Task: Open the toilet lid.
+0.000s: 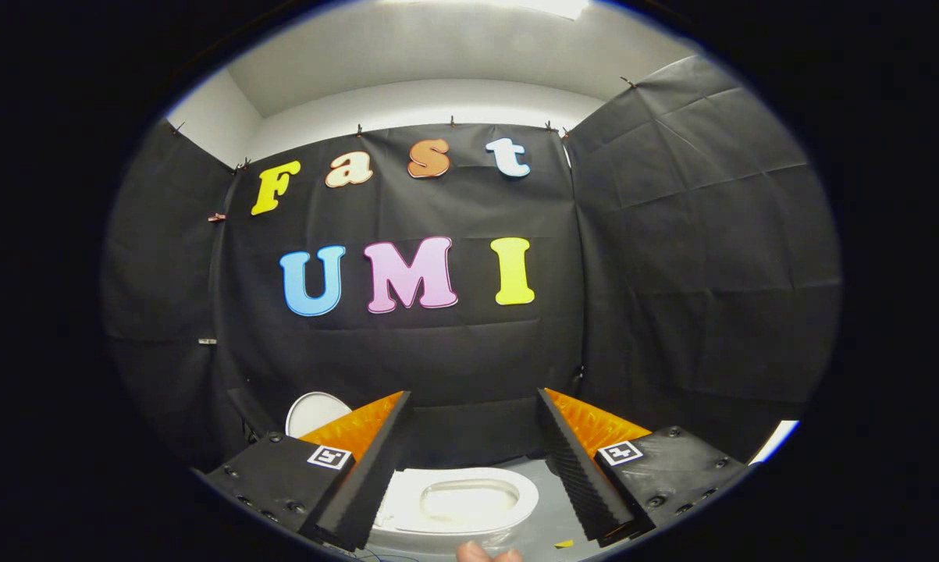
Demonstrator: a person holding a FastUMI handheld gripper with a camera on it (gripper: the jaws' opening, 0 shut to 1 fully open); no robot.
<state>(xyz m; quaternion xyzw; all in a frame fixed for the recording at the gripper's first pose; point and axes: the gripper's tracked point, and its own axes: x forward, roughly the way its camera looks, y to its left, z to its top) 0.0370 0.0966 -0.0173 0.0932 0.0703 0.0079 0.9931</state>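
Gripper (473, 406) fingers spread wide, empty; toilet (469, 499) seat exposed below them.

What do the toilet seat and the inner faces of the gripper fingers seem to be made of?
The toilet seat, seen between the open gripper fingers, looks like smooth white plastic or ceramic: glossy, with soft highlights; which one is unclear. The inner faces of the fingers look like black ridged rubber or foam, matte, with fine ribs. Their orange backs look like hard textured plastic.

Gripper (473, 453) wide apart above toilet (461, 499), lid (313, 411) up
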